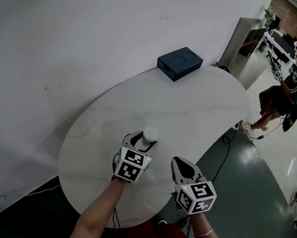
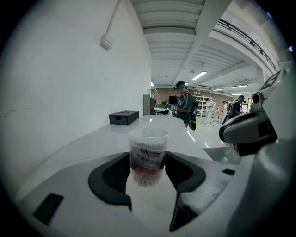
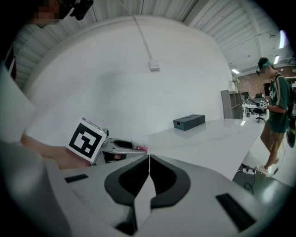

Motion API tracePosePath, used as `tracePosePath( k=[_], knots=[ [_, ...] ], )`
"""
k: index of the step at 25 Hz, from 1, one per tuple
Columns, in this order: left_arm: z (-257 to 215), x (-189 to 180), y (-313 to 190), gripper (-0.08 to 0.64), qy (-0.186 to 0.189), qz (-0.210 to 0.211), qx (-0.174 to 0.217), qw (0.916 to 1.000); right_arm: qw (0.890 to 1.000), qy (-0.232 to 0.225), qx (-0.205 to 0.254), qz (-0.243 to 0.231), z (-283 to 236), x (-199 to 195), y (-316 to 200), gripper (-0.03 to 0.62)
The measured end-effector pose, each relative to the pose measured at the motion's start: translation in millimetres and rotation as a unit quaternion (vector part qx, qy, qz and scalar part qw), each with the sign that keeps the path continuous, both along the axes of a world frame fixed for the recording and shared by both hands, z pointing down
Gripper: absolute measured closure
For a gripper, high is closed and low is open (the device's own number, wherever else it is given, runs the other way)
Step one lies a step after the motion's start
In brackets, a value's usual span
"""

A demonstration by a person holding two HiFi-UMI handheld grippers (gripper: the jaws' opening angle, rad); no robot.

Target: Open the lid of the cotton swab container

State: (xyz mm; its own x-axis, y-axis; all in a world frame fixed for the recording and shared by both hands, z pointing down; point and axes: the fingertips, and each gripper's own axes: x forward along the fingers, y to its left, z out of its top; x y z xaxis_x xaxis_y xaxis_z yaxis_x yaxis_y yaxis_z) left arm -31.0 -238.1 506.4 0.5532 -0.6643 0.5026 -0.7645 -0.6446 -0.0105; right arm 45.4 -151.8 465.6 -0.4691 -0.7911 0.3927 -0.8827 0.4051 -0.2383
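**A:** What do we have in the left gripper point(image 2: 148, 160)?

**B:** Its jaws are clamped on the sides of the cotton swab tub point(image 2: 148, 155). We hold it upright and low, across the label. That leaves the lid point(image 2: 148, 134) clear above the pads, so we judge this hand is only there to steady the tub.

**A:** And the right gripper point(image 3: 149, 159)?

**B:** Its jaws are pressed fully together with nothing between them. It sits just right of the tub and a little nearer to us. We think it's closed so that one narrow tip can work at the lid's edge.

**A:** So the lid is on?

**B:** Yes, nothing is opened yet.

**A:** Is the tub resting on the table point(image 1: 207, 111)?

**B:** We can't tell; the jaws hide its base.

**A:** Anything else around the tub?

**B:** A dark box point(image 1: 179, 62) lies well beyond it, out of our way.
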Motion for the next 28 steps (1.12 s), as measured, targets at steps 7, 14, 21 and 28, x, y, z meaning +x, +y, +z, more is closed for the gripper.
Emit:
tracePosePath(
  k=[7,14,21,28],
  knots=[
    [-21,-9,22,0.304,0.016,0.0,0.009,0.9998,0.999,0.005,0.014,-0.029,-14,-20,3,0.575],
    [-23,-17,47,0.304,0.02,0.003,0.012,0.9997,0.998,0.002,0.023,-0.063,-24,-42,2,0.575],
    [-22,-25,66,0.304,0.023,0.002,0.007,0.9997,0.995,0.007,0.028,-0.097,-31,-63,6,0.575],
    [-28,-33,76,0.304,0.025,-0.008,0.013,0.9996,0.992,0.004,0.029,-0.126,-34,-72,12,0.575]
  ],
)
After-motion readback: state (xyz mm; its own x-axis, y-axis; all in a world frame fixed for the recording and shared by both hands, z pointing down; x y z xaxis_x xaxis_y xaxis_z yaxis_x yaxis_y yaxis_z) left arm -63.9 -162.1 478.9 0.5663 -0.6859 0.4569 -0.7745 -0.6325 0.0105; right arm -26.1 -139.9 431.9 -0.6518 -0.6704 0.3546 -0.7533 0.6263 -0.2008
